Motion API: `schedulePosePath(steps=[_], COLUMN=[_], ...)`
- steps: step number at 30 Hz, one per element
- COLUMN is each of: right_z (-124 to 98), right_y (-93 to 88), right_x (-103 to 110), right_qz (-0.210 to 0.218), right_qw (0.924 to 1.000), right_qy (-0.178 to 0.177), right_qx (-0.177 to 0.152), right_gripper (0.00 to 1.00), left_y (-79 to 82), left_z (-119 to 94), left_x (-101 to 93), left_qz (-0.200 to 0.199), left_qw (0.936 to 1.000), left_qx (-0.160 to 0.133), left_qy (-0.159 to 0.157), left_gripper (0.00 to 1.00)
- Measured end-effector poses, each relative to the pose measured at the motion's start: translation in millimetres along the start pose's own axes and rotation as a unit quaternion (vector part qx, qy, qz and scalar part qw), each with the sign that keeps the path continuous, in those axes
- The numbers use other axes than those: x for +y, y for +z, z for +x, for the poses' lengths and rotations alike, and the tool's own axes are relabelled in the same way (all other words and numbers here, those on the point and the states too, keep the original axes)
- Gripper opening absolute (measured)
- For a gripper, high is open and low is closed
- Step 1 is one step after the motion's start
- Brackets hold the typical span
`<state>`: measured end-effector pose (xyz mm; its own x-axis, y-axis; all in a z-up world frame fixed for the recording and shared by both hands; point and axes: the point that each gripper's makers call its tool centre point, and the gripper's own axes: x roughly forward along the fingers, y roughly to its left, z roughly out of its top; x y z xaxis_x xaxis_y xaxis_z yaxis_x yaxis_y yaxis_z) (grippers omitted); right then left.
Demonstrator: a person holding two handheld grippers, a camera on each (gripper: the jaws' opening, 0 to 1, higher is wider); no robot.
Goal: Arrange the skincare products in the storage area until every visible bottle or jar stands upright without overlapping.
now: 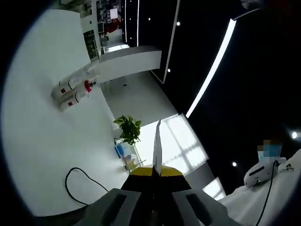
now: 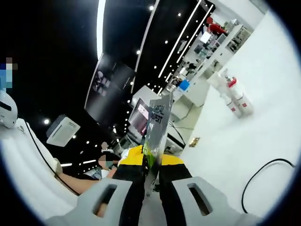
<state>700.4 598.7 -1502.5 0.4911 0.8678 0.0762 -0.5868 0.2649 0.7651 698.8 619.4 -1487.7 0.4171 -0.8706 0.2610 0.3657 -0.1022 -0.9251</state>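
Observation:
Several skincare bottles (image 1: 73,89), white with red labels and caps, are clustered on the white table (image 1: 42,141), far ahead of my left gripper (image 1: 157,172). That gripper is shut on a thin flat packet (image 1: 157,146), seen edge-on and rising between its yellow-tipped jaws. In the right gripper view the same bottles (image 2: 235,96) are on the table (image 2: 244,150) to the upper right. My right gripper (image 2: 153,165) is shut on a silvery flat sachet (image 2: 157,122) with dark print. Both grippers are held off the table, well away from the bottles.
A black cable (image 1: 75,183) loops on the table near its edge, also seen as the cable (image 2: 258,183) at the right. A potted plant (image 1: 128,128) and shop shelves (image 2: 207,42) are beyond the table. A person's white sleeve (image 2: 28,160) is close by.

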Motion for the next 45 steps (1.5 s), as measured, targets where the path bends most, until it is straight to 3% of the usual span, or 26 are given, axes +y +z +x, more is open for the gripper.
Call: schedulePosePath(steps=[2, 6, 9, 11, 13, 18, 23, 26, 27, 28, 30, 33, 37, 45], right_z=[0.4, 0.2, -1.3, -2.0, -2.9, -3.2, -0.5, 1.2, 1.1, -0.4, -1.0, -0.1, -4.0, -3.9], right_y=[-0.5, -0.4, 0.1, 0.4, 1.7, 3.2, 1.9, -1.2, -1.7, -4.1, -5.2, -6.8, -0.7, 0.2], right_x=[-0.7, -6.1, 0.3, 3.8, 8.8, 9.1, 3.4, 5.9, 4.9, 2.5, 6.8, 6.6, 10.0, 4.0], right_qz=[-0.005, -0.004, 0.02, 0.008, 0.029, 0.022, 0.013, 0.032, 0.03, 0.024, 0.049, 0.043, 0.128, 0.141], right_qw=[1.0, 0.9999, 0.9998, 0.9999, 0.9992, 0.9993, 0.9996, 0.9988, 0.999, 0.9993, 0.998, 0.9981, 0.9891, 0.9879], right_qy=[-0.002, -0.011, 0.008, 0.01, 0.029, 0.029, 0.024, 0.036, 0.033, 0.027, 0.038, 0.039, 0.072, 0.063], right_qx=[0.001, 0.001, 0.0, -0.001, -0.001, -0.007, -0.005, 0.004, 0.005, 0.013, 0.016, 0.02, 0.01, 0.008], right_gripper=[0.09, 0.09, 0.01, 0.0, 0.0, 0.0, 0.08, 0.13, 0.11, 0.02, 0.0, 0.0, 0.0, 0.0], left_y=[1.3, 13.7, 17.8, 16.7, 15.2, 20.6, 22.0, 17.1, 13.4, 12.8, 10.3, 9.8, -5.0, -23.9], left_z=[-0.3, -4.0, -8.2, -7.3, -6.3, -9.6, -8.4, -4.7, -2.2, -2.5, -3.6, -7.7, -10.4, -17.0], left_x=[-0.9, -3.0, -0.3, -2.1, -2.2, 0.6, -0.5, -3.7, -3.9, -3.1, 1.6, -0.3, -3.7, -0.4], left_qz=[-0.003, -0.016, -0.02, -0.025, -0.026, -0.043, -0.054, -0.063, -0.061, -0.06, -0.045, -0.038, -0.02, -0.001], left_qw=[1.0, 0.9988, 0.9986, 0.9984, 0.9983, 0.9971, 0.9949, 0.9931, 0.9932, 0.9933, 0.995, 0.9968, 0.9998, 0.9975], left_qx=[-0.005, -0.042, -0.045, -0.046, -0.047, -0.054, -0.073, -0.085, -0.088, -0.089, -0.086, -0.067, -0.003, 0.058], left_qy=[-0.002, -0.015, -0.016, -0.022, -0.022, -0.034, -0.043, -0.051, -0.046, -0.044, -0.022, -0.021, -0.002, 0.04], left_gripper=[0.0, 0.0, 0.0, 0.0, 0.0, 0.0, 0.0, 0.0, 0.0, 0.0, 0.01, 0.01, 0.01, 0.01])
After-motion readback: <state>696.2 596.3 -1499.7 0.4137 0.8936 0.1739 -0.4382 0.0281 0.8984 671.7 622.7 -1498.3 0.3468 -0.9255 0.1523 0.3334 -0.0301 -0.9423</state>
